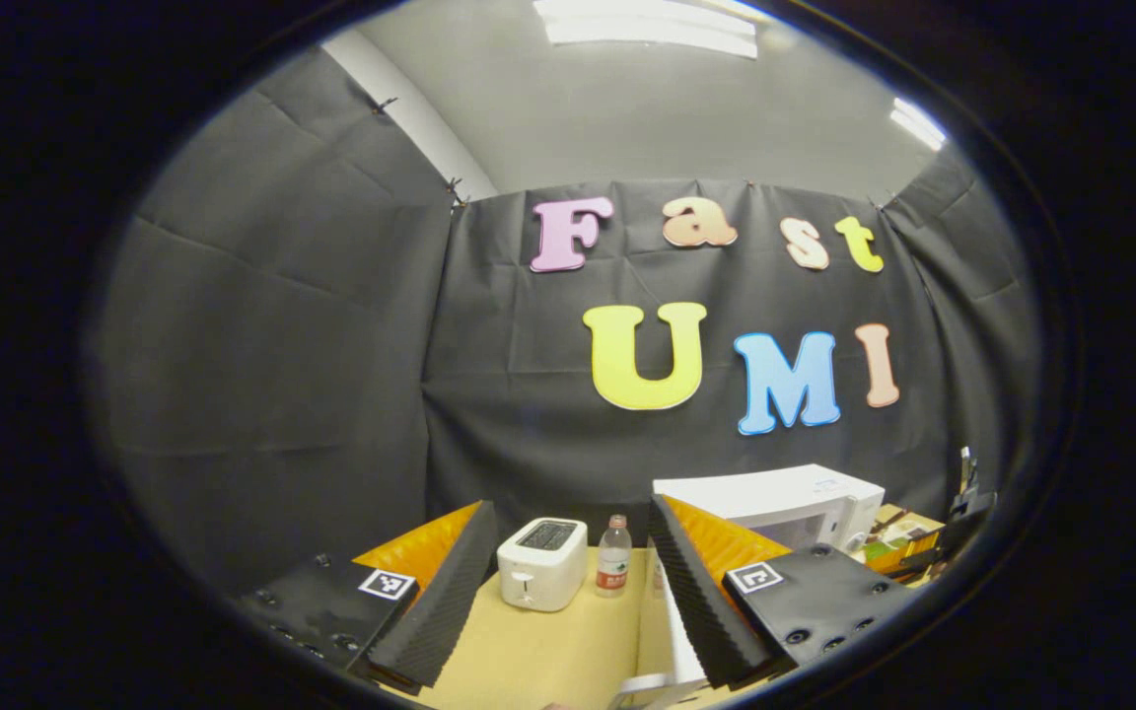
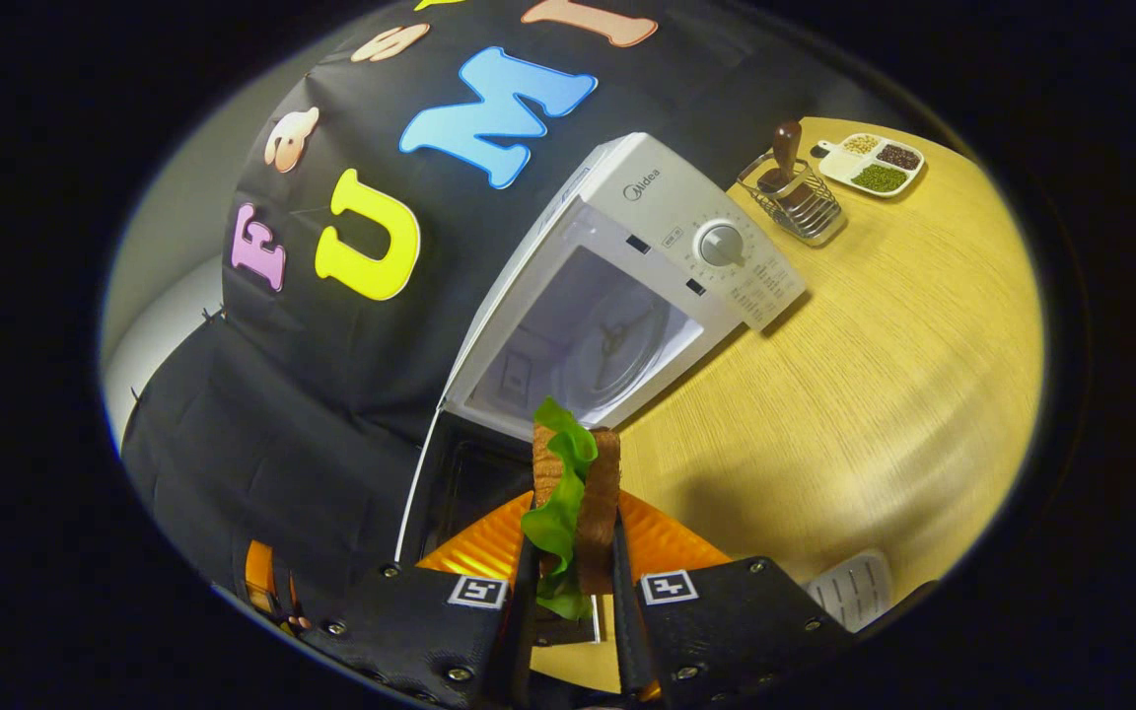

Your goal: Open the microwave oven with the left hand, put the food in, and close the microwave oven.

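Observation:
The white microwave stands on the wooden table with its door swung wide open, so the pale cavity with its turntable shows. My right gripper is shut on a sandwich of brown bread and green lettuce, held upright just in front of the cavity's opening. In the left gripper view, my left gripper is open with nothing between its fingers. The microwave sits to its right, and the white edge of the open door runs beside the right finger.
A white toaster and a water bottle stand at the back of the table. Right of the microwave are a wire rack with a brown-handled tool and a white tray of grains. A white slotted item lies near my right gripper.

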`<state>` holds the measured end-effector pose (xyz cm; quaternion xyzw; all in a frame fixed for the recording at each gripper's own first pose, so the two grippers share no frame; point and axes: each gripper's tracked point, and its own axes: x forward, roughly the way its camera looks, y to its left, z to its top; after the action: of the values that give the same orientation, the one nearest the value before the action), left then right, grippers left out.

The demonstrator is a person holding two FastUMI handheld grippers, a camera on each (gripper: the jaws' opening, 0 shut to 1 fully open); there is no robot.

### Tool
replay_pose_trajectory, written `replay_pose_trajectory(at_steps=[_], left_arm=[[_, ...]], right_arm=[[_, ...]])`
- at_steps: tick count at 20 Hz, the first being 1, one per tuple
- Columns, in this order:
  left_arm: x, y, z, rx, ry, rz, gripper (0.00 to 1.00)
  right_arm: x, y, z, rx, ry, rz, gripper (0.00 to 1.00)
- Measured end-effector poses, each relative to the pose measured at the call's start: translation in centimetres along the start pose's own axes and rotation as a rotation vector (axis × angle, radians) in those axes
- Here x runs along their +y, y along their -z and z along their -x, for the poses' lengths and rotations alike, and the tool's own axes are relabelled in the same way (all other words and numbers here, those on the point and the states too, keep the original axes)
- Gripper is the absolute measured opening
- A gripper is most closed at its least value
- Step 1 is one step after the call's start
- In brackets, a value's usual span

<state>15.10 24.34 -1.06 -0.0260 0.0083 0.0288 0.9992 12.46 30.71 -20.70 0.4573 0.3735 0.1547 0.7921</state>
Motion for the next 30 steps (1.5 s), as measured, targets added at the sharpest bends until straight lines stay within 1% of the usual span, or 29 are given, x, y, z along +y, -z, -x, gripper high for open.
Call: replay_pose_trajectory(at_steps=[1, 3, 5, 6, 7, 8, 11, 14, 19, 20, 21, 23, 24, 27, 28, 29, 30], left_arm=[[0.7, 0.1, -0.4, 0.006, 0.004, 0.009, 0.97], [1.9, 0.3, -1.2, 0.016, 0.011, 0.020, 0.97], [2.9, 0.3, -1.9, 0.024, 0.012, 0.005, 0.97], [3.6, 0.2, -2.2, 0.024, 0.010, -0.008, 1.00], [4.1, 0.3, -2.3, 0.024, 0.008, -0.018, 0.97], [4.6, 0.3, -2.4, 0.026, 0.006, -0.025, 0.96], [6.1, 1.1, -2.9, 0.039, -0.006, -0.039, 0.99], [7.4, 1.3, -3.1, 0.052, -0.016, -0.048, 0.97], [8.0, 3.1, -2.8, 0.084, -0.020, -0.056, 0.97], [8.0, 3.4, -2.6, 0.091, -0.021, -0.060, 0.99], [8.2, 3.7, -2.4, 0.098, -0.023, -0.063, 0.97], [8.5, 4.6, -2.0, 0.117, -0.023, -0.070, 0.97], [8.7, 5.0, -1.9, 0.124, -0.026, -0.076, 0.99], [9.3, 5.5, -1.4, 0.136, -0.038, -0.075, 0.97], [9.5, 5.5, -1.3, 0.138, -0.039, -0.072, 1.00], [9.7, 5.6, -1.1, 0.140, -0.041, -0.072, 0.97], [10.0, 5.6, -1.0, 0.138, -0.045, -0.077, 0.99]], right_arm=[[0.1, -0.2, -1.0, -0.022, -0.001, -0.005, 0.35], [-0.1, -0.8, -3.1, -0.065, 0.012, 0.003, 0.35], [-0.4, -1.4, -5.1, -0.096, 0.028, 0.002, 0.35], [-0.4, -1.8, -5.9, -0.113, 0.029, -0.006, 0.35], [-0.3, -2.0, -6.7, -0.128, 0.027, -0.017, 0.35], [-0.1, -2.4, -7.6, -0.149, 0.020, -0.027, 0.35], [0.5, -3.4, -10.0, -0.219, 0.008, -0.039, 0.35], [0.8, -3.5, -12.8, -0.222, 0.005, -0.065, 0.35], [0.6, -4.8, -17.6, -0.250, 0.007, -0.056, 0.35], [0.4, -5.4, -18.5, -0.265, 0.011, -0.052, 0.35], [0.3, -5.8, -19.2, -0.276, 0.014, -0.042, 0.35], [0.3, -6.2, -20.5, -0.282, 0.016, -0.034, 0.34], [0.1, -6.4, -21.2, -0.282, 0.021, -0.031, 0.34], [-1.1, -6.9, -22.8, -0.286, 0.055, -0.034, 0.34], [-1.5, -7.2, -23.1, -0.285, 0.065, -0.042, 0.34], [-1.7, -7.4, -23.4, -0.287, 0.072, -0.045, 0.34], [-1.8, -7.6, -23.7, -0.279, 0.078, -0.043, 0.34]])
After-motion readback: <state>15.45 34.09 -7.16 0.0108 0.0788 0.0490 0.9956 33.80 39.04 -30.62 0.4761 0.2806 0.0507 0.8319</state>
